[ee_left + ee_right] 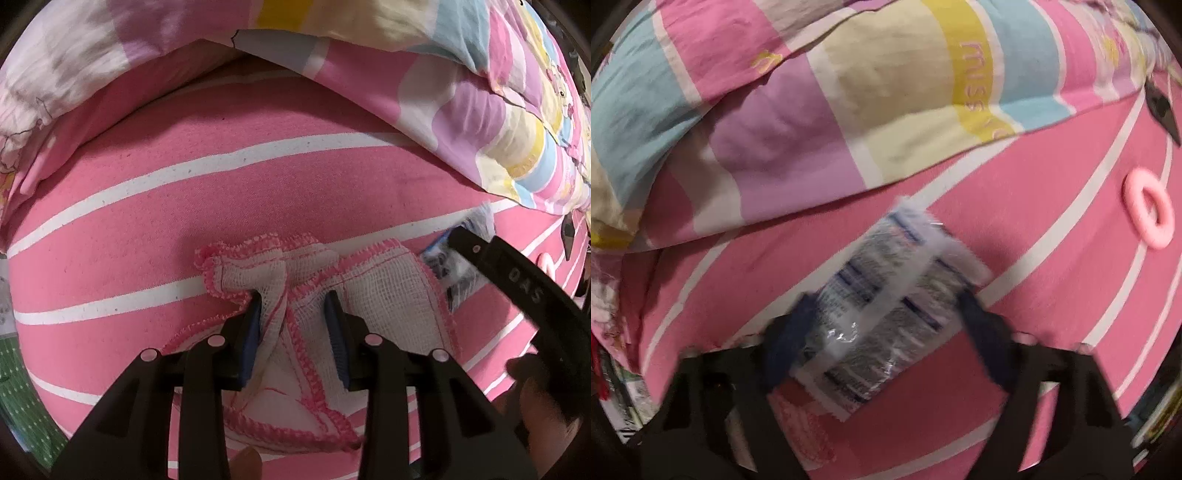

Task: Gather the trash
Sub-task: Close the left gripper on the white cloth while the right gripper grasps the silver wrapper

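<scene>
Pink striped sheet [147, 229] under us, quilt [812, 110] bunched behind. Our left gripper [295, 332] pinches the gauze cloth [388, 280] by a fold, bunching it up. Our right gripper [886, 332] straddles the printed wrapper [886, 295], the trash beside the cloth; grip unclear through blur.

The right wrist view is smeared by motion: the printed wrapper [882, 306] cannot be read, and whether the right gripper [886, 332] presses on it cannot be told. In the left wrist view, the gauze cloth [369, 273] hides part of that wrapper [443, 266]. The quilt [812, 110] above the wrapper runs off the frame.
</scene>
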`<state>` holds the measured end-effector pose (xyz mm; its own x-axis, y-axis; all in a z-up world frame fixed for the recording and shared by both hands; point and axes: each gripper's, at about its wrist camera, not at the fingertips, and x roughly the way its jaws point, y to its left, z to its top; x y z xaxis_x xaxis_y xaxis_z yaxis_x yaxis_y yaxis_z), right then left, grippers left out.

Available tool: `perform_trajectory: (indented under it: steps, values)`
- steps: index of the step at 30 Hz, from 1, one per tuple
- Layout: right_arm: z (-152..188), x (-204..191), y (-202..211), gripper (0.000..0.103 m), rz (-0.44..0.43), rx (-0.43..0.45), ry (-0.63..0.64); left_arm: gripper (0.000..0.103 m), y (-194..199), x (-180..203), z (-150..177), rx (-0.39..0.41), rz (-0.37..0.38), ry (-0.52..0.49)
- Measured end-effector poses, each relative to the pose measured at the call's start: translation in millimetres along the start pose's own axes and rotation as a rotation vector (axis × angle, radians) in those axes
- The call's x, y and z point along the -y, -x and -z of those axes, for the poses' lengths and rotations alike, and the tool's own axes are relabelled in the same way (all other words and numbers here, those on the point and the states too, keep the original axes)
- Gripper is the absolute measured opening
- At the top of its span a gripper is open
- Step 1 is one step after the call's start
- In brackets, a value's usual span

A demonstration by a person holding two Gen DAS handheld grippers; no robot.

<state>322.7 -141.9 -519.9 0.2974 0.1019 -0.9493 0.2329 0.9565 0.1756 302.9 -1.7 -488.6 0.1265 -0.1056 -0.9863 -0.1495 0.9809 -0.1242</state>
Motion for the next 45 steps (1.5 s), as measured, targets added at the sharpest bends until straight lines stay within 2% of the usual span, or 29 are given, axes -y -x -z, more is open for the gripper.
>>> perform_trajectory:
  steps: [1,3,4,6,7,12,13,14,15,16,17,20,22,27,31,34,35,40,45]
  values:
    - [-2,3,1,0.052,0.001,0.005,0.007,0.034,0,1,-1,-0.002,0.000,-0.003]
    - [-3,4,4,0.031,0.004,0.014,0.027,0.035,1,0,-5,-0.008,0.001,-0.003]
    - [-2,3,6,0.026,0.012,0.021,0.047,0.035,1,-1,-7,-0.013,0.003,0.000]
    - [-5,0,9,0.003,0.027,0.033,0.073,0.034,0,2,-9,-0.021,0.003,0.003]
    - [-9,-4,12,0.001,0.026,0.032,0.075,0.034,-3,-1,-13,-0.024,0.003,0.004]
    - [-13,2,6,0.002,-0.032,0.004,0.044,0.034,-2,-2,-19,-0.025,0.007,0.003]
    - [-33,8,8,0.004,-0.058,-0.022,0.014,0.034,-3,-1,-20,-0.023,0.006,0.000]
    - [-35,14,8,0.026,-0.059,-0.024,-0.005,0.034,-3,0,-21,-0.023,0.006,-0.002]
    - [-35,15,9,0.082,-0.041,-0.025,-0.012,0.035,1,-8,-17,-0.022,0.009,-0.002]
    - [-35,18,8,0.100,-0.019,-0.031,-0.025,0.035,2,-9,-16,-0.021,0.011,0.000]
    - [-33,20,8,0.096,-0.013,-0.029,-0.039,0.035,2,-10,-17,-0.021,0.012,0.003]
    - [-23,23,5,0.097,-0.025,-0.047,-0.048,0.035,5,-15,-9,-0.015,0.010,0.005]
    - [-7,27,3,0.097,0.004,-0.077,-0.052,0.035,5,-14,-11,-0.011,0.004,0.002]
    - [-11,31,-21,0.099,0.082,-0.077,-0.108,0.035,4,-11,-13,-0.014,0.005,-0.003]
    - [-10,12,-30,0.097,0.107,-0.063,-0.091,0.037,5,-6,-12,-0.015,0.008,-0.009]
    - [-13,13,-28,0.083,0.113,-0.048,-0.064,0.038,4,-6,-10,-0.016,0.009,-0.013]
    - [-13,13,-27,0.075,0.114,-0.040,-0.055,0.038,4,-6,-10,-0.017,0.009,-0.011]
    - [2,13,-21,0.065,0.106,-0.020,-0.040,0.039,4,-3,-12,-0.022,0.008,-0.001]
    - [8,21,-7,0.046,0.098,-0.007,-0.034,0.039,4,-5,-12,-0.023,0.010,-0.003]
